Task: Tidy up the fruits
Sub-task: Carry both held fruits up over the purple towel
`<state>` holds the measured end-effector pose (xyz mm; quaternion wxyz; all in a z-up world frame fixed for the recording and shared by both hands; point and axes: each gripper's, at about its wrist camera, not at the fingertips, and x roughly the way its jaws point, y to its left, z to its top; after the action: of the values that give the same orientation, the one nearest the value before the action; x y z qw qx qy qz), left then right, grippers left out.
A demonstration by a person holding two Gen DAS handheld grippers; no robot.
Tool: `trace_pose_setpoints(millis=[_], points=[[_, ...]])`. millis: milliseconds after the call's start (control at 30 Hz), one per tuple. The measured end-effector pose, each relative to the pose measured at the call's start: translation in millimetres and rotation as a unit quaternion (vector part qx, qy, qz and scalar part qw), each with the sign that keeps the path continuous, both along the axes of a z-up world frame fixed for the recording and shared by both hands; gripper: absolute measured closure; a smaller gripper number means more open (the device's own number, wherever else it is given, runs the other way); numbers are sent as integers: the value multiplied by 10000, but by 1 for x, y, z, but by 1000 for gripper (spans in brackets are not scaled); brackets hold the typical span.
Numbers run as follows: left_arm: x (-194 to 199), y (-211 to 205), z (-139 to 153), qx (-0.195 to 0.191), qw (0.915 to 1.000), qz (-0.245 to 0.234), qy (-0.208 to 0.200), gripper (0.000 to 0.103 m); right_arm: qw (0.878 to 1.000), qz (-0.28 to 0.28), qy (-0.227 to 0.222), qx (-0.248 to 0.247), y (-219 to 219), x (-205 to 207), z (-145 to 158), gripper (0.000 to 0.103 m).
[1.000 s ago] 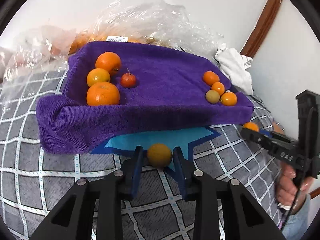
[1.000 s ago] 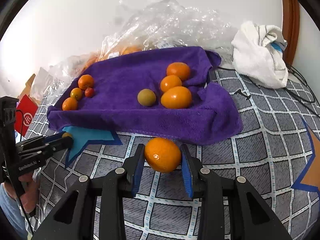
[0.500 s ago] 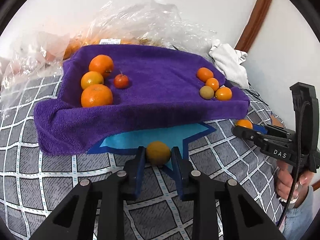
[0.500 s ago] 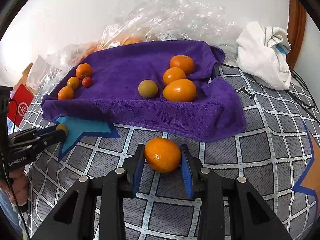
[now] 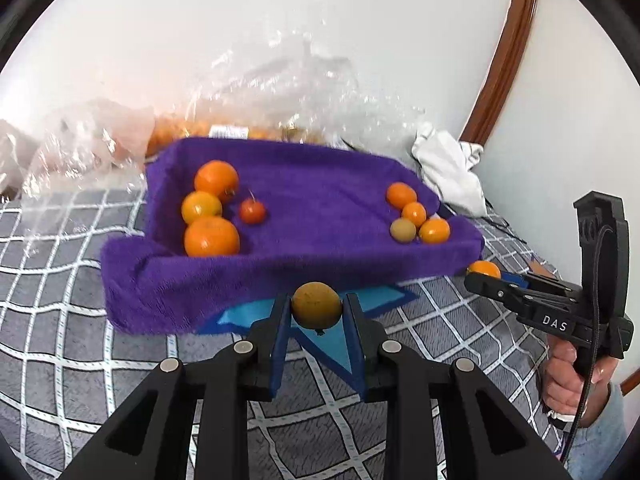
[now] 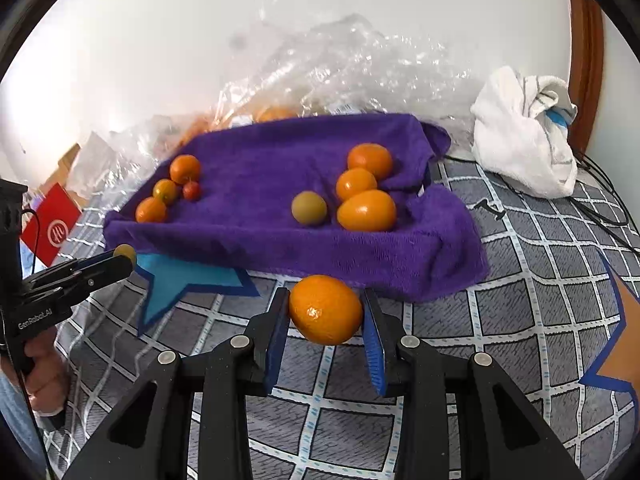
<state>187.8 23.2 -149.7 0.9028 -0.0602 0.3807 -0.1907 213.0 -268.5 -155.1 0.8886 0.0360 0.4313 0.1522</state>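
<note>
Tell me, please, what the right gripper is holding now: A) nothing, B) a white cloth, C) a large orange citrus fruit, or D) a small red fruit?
C: in the right wrist view the right gripper is closed on a large orange citrus fruit, held in front of the purple towel.

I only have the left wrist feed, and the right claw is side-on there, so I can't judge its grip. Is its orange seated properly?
Observer: Yes. The right wrist view shows the right claw shut on the large orange, centred between both blue pads.
Operator: Anything to its right that I can't see?
Observer: An orange star patch on the bedspread.
Operator: And off my left edge?
Observer: A red card with a white logo lies past the purple towel.
</note>
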Motion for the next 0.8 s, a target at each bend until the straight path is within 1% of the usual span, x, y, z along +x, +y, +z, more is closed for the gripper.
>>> trace_pose_setpoints(millis=[233,367,467,533,633,800], points=[[1,8,5,-103,9997,162,-146,78,9997,-65,-187,152,-5,-4,9,68],[3,14,7,-369,9992,132,-100,78,9994,-76,-281,200,-8,-6,13,68],[-1,15,12,-244,9991,205,-282,78,9991,-78,-285,310,-10,-6,14,68],[-3,16,15,-220,9989,211,-369,78,9991,-134,-262,296,-11,-5,14,68],[-3,19,18,-241,9986,223,-421,78,9991,-201,-200,312,-13,-3,16,68],[-3,26,23,-336,9981,268,-444,78,9982,-288,-267,451,-17,-3,33,68]])
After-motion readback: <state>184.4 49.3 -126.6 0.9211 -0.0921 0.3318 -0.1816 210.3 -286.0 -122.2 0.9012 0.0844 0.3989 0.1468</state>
